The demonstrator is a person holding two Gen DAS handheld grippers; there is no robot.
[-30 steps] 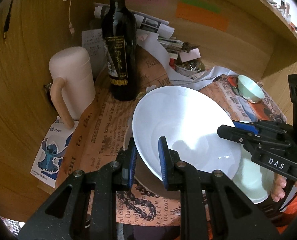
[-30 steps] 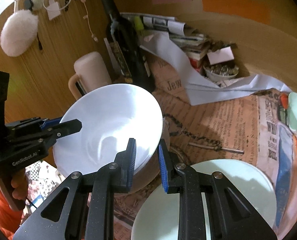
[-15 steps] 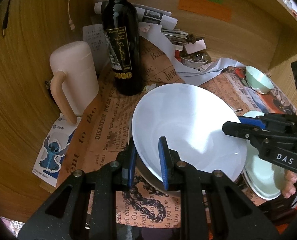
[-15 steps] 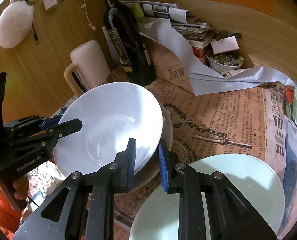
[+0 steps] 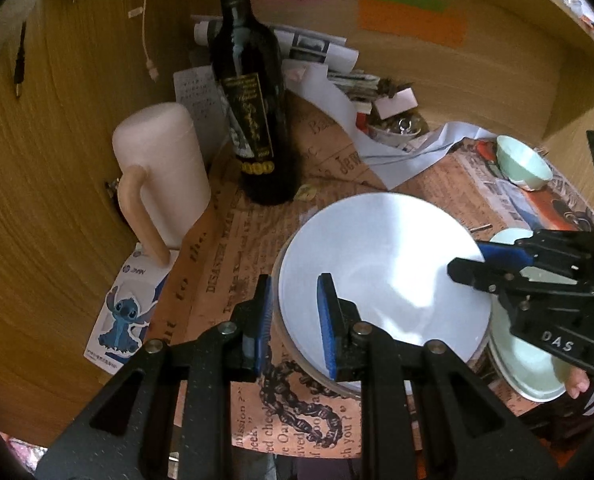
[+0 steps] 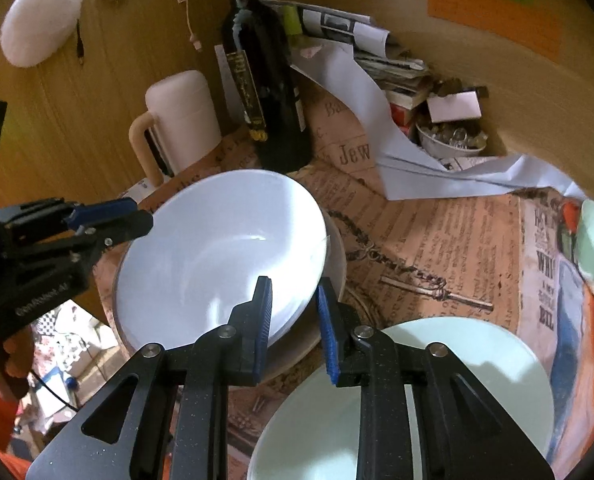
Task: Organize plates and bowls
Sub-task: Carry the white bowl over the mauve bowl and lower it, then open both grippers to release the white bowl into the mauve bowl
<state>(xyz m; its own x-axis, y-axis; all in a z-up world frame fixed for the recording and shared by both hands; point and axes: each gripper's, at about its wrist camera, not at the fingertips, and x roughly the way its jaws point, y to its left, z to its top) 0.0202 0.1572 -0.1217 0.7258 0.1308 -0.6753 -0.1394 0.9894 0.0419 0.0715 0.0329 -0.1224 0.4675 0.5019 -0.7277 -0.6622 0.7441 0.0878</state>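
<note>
I hold the white bowl (image 5: pixel 381 268) by opposite rims: left tongs (image 5: pixel 295 324) and right tongs (image 6: pixel 293 326) both clamped on it, above a beige plate (image 6: pixel 333 280) on the bench (image 6: pixel 457 240).

bowl (image 5: pixel 381 272) before bottle (image 5: pixel 253 116), beside plate (image 6: pixel 457 392)

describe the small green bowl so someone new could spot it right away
Start at the dark wine bottle standing at the back of the newspaper-covered table. Go across to the far right corner of the newspaper: the small green bowl sits there alone. It is pale mint, deep and much smaller than the big white bowl nearby.
</note>
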